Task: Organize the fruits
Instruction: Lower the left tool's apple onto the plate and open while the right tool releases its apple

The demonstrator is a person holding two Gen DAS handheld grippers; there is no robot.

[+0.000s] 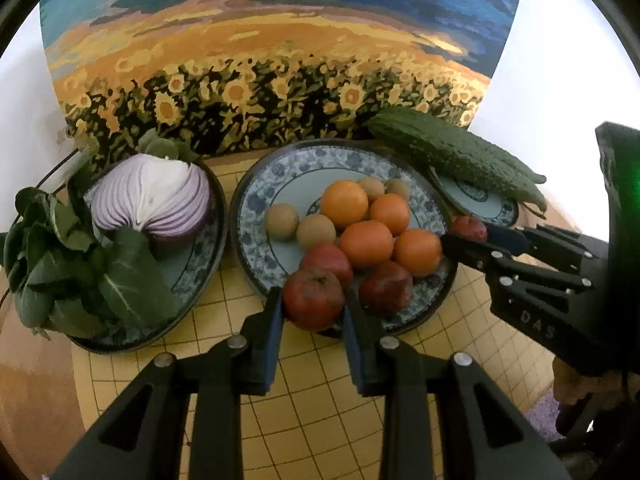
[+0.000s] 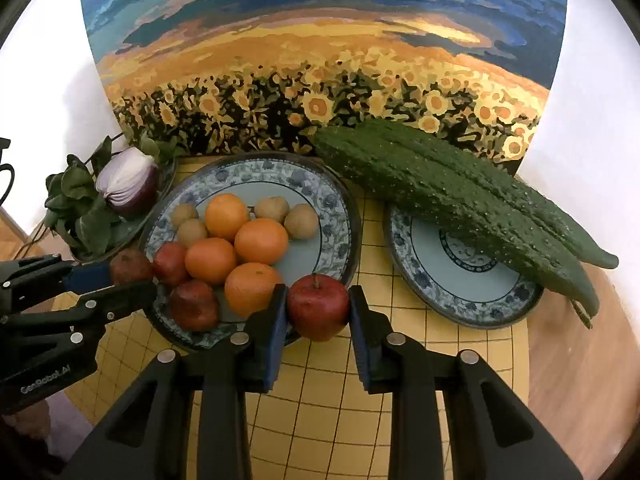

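Over the middle plate (image 1: 256,216) of fruit, each gripper's jaws clamp a red apple: left gripper (image 1: 313,312) on one (image 1: 312,300), right gripper (image 2: 318,312) on another (image 2: 318,306).

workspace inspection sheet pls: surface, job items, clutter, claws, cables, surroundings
Surface: yellow grid mat on wood.
Job's things: middle plate holds four oranges, four small brown fruits, two dark red fruits.
Clutter: halved red onion and greens on left plate; bumpy green gourds across right plate.
Claws: left claw shut on a dark red fruit; right claw shut on a red apple.
Cables: dark cord at left edge.
Surroundings: sunflower painting, white wall.
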